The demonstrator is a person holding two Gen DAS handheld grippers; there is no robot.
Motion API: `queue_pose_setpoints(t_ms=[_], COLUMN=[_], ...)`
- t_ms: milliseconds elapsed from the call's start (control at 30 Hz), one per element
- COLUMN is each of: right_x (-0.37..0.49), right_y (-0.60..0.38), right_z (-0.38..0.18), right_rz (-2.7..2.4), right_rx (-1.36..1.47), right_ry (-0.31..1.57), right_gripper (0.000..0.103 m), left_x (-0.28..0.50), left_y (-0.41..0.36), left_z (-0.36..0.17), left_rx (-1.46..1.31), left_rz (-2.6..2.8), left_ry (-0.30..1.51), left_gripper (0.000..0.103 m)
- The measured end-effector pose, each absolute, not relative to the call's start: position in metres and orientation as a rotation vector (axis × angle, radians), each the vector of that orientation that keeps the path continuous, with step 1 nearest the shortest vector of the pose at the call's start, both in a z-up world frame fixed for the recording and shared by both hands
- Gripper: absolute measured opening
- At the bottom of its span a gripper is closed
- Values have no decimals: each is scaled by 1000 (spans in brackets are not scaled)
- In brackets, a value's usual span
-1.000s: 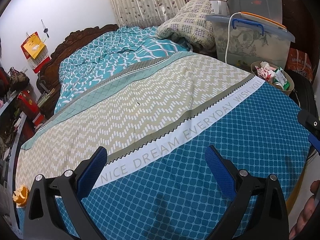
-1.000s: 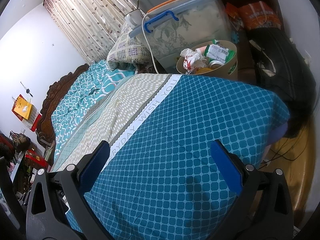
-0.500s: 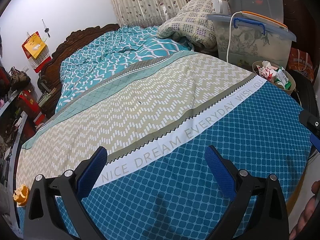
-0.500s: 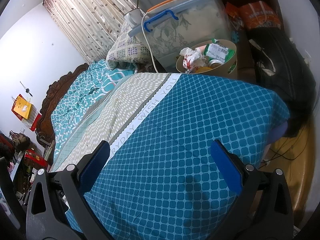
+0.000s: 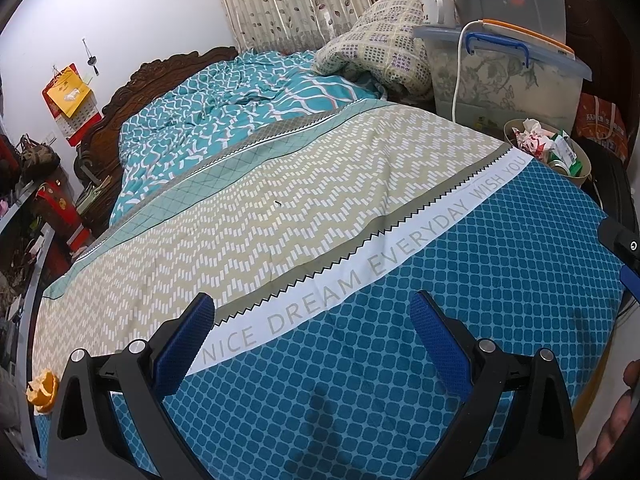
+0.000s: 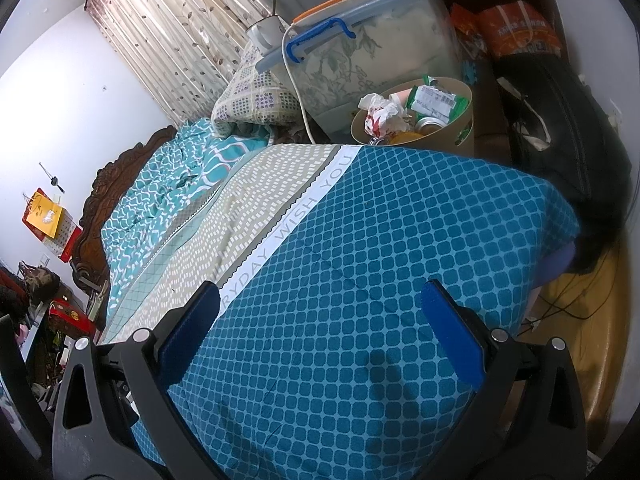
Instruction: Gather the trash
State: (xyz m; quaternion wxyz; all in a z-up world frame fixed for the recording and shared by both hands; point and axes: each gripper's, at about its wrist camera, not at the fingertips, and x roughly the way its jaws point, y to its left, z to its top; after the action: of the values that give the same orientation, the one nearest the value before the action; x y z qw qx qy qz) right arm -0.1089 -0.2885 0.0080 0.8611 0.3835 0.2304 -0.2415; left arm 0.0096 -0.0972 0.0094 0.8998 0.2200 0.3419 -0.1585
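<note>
Left wrist view: left gripper [image 5: 312,340] at bottom centre, jaws spread wide, nothing btwn them, hovering over the bed cover [image 5: 400,380], blue-check part. White band w/ "NICE DREAM EVERYDAY WISH YOU" runs diagonally across mid frame. Orange peel [image 5: 42,390] lies at far lower left, on the cover's edge, well apart from the gripper. Round trash bin [image 5: 580,174] at right edge, upper half, beside the bed, full of crumpled paper & wrappers. Clear storage box [image 5: 504,80] w/ blue handle behind it, upper right. Folded quilt [image 5: 376,44] top centre. Part of the right gripper [image 5: 622,248] pokes in at right edge; fingers of a hand [image 5: 616,428] at lower right.

Right wrist view: right gripper [image 6: 320,332] bottom centre, jaws likewise released wide, empty, above the blue-check cover. Trash bin [image 6: 460,124] upper right of centre, just past the bed's far edge, holding crumpled paper [image 6: 380,114], a green wrapper, a can. Storage box [image 6: 372,48] above it. Peel not in this view.
</note>
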Motion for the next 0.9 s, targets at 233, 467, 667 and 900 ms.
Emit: queue_pose_setpoints(t_ms=[233,467,667,900], right_x=[-110,-109,-111,-111], right_y=[-288,-289,-288,-288], right_z=[6,6,5,5], right_rz=[-508,-507,-507,-507], right_rx=[805,805,805,804], right_ry=[482,483,483,483], right_gripper=[99,99,99,99], left_x=[10,10,9,10], left_y=[-96,-97,-96,-97], left_z=[8,8,5,3], left_rx=[456,458,461,463], left_rz=[-330,-330,-334,-336], left_ry=[708,708,709,710], left_gripper=[94,94,94,94])
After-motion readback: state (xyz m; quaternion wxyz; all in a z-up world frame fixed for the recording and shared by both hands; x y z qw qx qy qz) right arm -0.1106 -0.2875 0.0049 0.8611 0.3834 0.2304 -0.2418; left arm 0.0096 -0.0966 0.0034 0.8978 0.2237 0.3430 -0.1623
